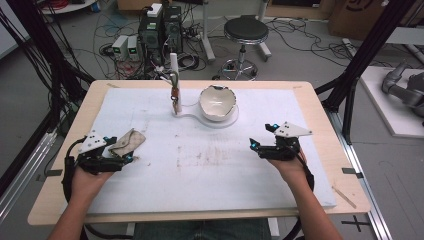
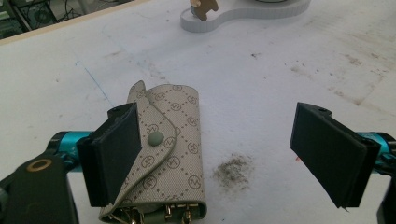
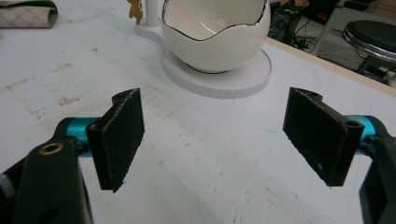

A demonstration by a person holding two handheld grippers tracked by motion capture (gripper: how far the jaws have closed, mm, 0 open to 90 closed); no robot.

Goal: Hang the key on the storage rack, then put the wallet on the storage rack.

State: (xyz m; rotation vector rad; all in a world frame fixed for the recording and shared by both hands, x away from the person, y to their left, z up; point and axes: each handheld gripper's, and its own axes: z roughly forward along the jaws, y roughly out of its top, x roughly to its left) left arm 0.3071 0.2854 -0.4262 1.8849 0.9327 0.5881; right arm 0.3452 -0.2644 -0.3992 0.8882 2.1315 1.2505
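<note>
A small beige patterned pouch (image 2: 170,154) with a green snap and metal clasps lies on the white mat, between the wide-apart jaws of my left gripper (image 2: 224,156) and close against the left jaw. From above, the pouch (image 1: 128,141) lies at the mat's left with the left gripper (image 1: 112,152) over its near end. My right gripper (image 3: 224,140) is open with nothing between its jaws, and hovers over bare mat at the right (image 1: 260,145). A white egg-shaped bowl (image 1: 217,102) sits on a white base (image 1: 231,118) with a thin post (image 1: 174,75).
The white mat (image 1: 210,160) covers a wooden table (image 1: 325,130) and carries brown stains near its middle. A small brown figure (image 3: 136,11) hangs by the post. Beyond the far edge stand a black stool (image 1: 245,31), computer boxes and tangled cables.
</note>
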